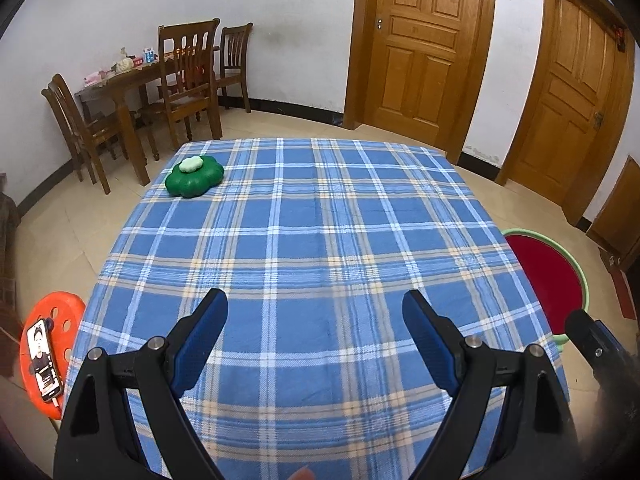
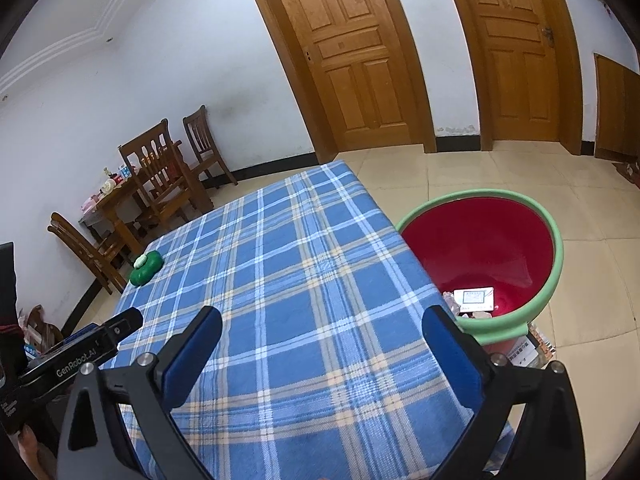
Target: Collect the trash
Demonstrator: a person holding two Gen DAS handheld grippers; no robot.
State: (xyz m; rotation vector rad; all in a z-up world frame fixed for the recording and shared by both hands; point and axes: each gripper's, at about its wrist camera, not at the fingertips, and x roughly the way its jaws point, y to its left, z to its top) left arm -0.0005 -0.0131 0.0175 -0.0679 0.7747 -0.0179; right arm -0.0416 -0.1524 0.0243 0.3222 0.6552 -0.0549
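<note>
Left wrist view: the left hand-held gripper (image 1: 315,310) hangs over the near part of the counter (image 1: 320,240), jaws spread wide with nothing between them. One green flower-shaped object (image 1: 194,176) with a pale piece on top sits at the counter's far left corner. One red basin with a green rim (image 1: 548,280) stands on the floor just beside the counter's right edge; only its inner wall shows here. Two wooden doors (image 1: 420,48) stand behind, and one orange stool (image 1: 52,344) at the left carries one phone (image 1: 43,362).

Right wrist view: the right hand-held gripper (image 2: 322,328) is likewise wide open and empty, over the counter's near right part. This view alone looks into the basin (image 2: 496,240): one white printed card or packet (image 2: 474,296) lies at the bottom, with more scraps beside it too small to count. Stool and phone are out of sight here.
</note>
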